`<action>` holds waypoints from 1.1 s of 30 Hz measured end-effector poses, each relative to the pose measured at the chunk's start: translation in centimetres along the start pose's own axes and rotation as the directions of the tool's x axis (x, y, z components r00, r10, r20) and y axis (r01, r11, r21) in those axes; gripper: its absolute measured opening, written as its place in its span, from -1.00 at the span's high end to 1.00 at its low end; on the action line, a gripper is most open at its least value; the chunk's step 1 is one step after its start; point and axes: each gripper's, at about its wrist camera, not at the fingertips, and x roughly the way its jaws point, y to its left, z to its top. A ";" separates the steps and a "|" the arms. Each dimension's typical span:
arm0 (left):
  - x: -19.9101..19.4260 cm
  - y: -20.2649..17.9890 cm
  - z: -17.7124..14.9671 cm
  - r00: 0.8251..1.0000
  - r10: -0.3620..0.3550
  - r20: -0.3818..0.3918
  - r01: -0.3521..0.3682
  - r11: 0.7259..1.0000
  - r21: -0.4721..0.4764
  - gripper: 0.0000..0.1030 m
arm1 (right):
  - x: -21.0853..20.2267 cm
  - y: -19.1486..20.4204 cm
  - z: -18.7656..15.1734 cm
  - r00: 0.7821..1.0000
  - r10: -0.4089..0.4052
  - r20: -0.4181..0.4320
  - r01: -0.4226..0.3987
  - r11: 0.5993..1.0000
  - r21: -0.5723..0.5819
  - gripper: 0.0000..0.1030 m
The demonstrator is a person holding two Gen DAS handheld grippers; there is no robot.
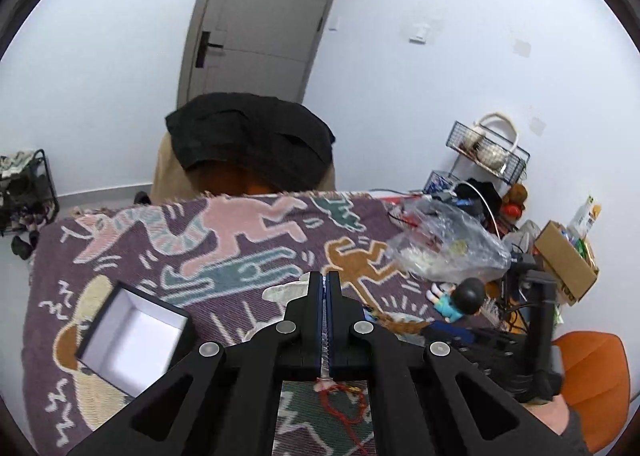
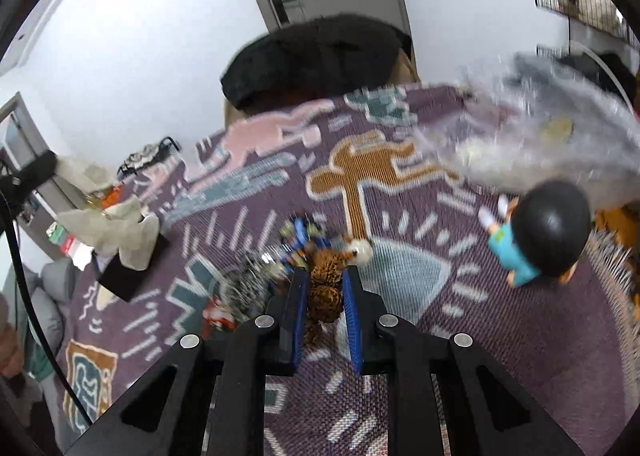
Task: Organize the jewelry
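Your left gripper (image 1: 327, 276) is keeping its jaws together, a red string bracelet (image 1: 344, 404) dangling from them at 6 o'clock. Your right gripper (image 2: 326, 276) is clamping a leopard-print scrunchie (image 2: 326, 288). Open box (image 1: 134, 340) is sitting at 9 o'clock on the table (image 1: 248, 248).

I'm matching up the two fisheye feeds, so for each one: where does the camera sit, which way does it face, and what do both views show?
Left wrist: sits behind the shut left gripper, angled down across the patterned blanket toward the door; a red string bracelet hangs from its jaws, open black box nearby.
Right wrist: sits behind the right gripper, clamping a leopard-print piece.
Shared: blanket, doll, plastic bag, door.
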 end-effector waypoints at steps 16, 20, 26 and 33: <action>-3.4 6.0 0.9 0.992 0.108 0.063 -0.105 0.993 -0.046 0.99 | -4.9 4.7 4.3 0.989 0.068 0.132 -0.057 0.995 -0.084 0.65; -3.2 8.0 0.6 0.989 0.136 0.057 -0.132 0.989 -0.073 0.99 | -4.9 6.6 5.4 0.985 0.106 0.140 -0.091 0.990 -0.109 0.65; -1.8 10.9 -0.6 0.981 0.193 0.029 -0.189 0.975 -0.116 0.95 | -4.3 10.0 6.4 0.980 0.145 0.140 -0.124 0.981 -0.149 0.65; -1.0 13.7 -2.5 0.976 0.213 -0.042 -0.217 0.959 -0.183 -0.50 | -2.8 14.6 6.8 0.972 0.205 0.115 -0.178 0.962 -0.208 0.65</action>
